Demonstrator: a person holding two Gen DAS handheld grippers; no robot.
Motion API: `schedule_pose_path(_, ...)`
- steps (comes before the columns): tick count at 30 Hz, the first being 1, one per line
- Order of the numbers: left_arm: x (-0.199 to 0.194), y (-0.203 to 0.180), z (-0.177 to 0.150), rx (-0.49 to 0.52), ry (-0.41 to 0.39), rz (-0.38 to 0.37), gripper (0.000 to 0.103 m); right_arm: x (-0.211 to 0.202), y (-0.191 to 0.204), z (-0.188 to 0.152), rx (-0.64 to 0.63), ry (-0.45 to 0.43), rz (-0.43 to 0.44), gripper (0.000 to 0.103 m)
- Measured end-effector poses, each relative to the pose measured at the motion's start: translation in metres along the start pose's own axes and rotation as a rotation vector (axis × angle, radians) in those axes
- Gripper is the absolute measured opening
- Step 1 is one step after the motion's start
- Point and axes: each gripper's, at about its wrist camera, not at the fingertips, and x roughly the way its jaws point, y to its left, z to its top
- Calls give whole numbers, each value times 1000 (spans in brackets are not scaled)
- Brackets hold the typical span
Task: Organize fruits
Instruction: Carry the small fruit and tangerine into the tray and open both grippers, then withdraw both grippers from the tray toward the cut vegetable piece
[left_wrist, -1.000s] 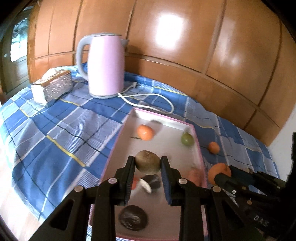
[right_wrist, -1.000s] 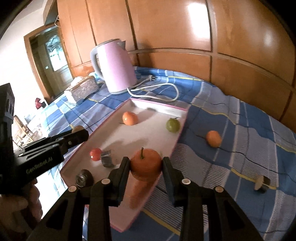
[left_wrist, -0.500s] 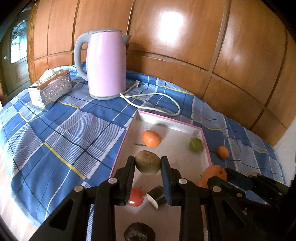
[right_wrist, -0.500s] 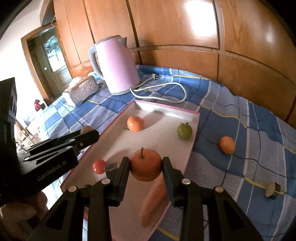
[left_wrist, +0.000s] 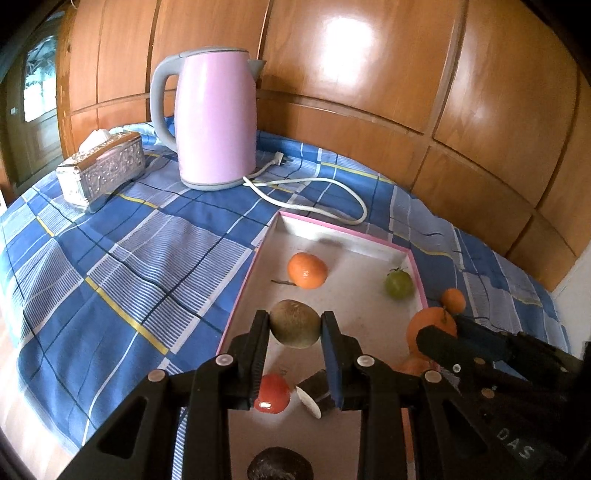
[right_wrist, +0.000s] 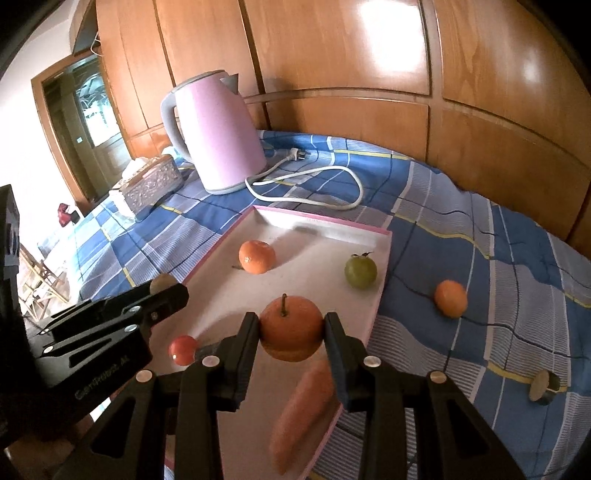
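While both grippers tilt down over the pink-rimmed tray (left_wrist: 413, 254), the left gripper (left_wrist: 294, 326) has its fingers pinching a brownish-green kiwi (left_wrist: 294, 323), held above the tray floor. Right gripper (right_wrist: 291, 328) fingers clamp a stemmed orange (right_wrist: 291, 326) above the tray's near end. A tangerine (left_wrist: 307, 269), green fruit (left_wrist: 398, 283) and red tomato (left_wrist: 272, 393) lie in the tray; another small orange (right_wrist: 450, 298) sits on the blue checked cloth (left_wrist: 129, 258). Since a second ago, the tray and kettle (left_wrist: 216, 118) have drawn nearer, both grips unchanged.

The left claw (right_wrist: 110, 334) body reads "GenRobot.AI" at eight o'clock; the right claw (left_wrist: 491, 354) shows "DAS" at four o'clock.
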Motion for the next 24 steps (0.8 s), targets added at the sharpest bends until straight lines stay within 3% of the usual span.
schedule_pose_path(9, -1, 2, 0, -4, -2, 10, 31, 6, 2, 1, 4, 11, 1, 38)
schedule_pose_path(13, -3, 1, 0, -1, -13, 13, 45, 5, 1, -1, 9, 9, -9, 38)
schedule_pose_path(24, -14, -2, -5, 0, -25, 28, 48, -3, 0, -5, 17, -2, -14, 41)
